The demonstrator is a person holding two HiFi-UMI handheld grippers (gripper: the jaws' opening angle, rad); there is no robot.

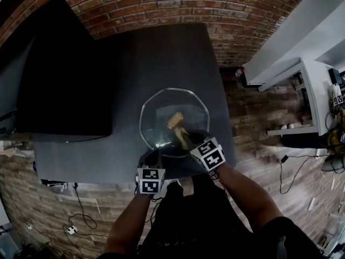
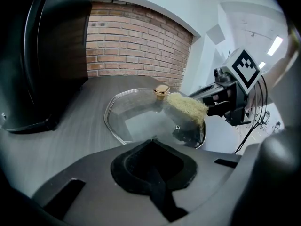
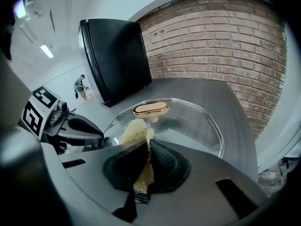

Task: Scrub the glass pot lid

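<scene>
The glass pot lid lies on the dark table, its gold knob near the middle. My left gripper is at the lid's near rim, jaws shut on the edge of the lid. My right gripper is shut on a yellow fibrous scrubber, whose tuft rests on the glass just in front of the knob. In the left gripper view the scrubber sticks out from the right gripper over the lid's right side. The left gripper shows at the lid's left rim.
A large black appliance stands on the left of the dark grey table. A brick wall lies behind. The table's near and right edges are close to the lid. White shelving and floor cables are at the right.
</scene>
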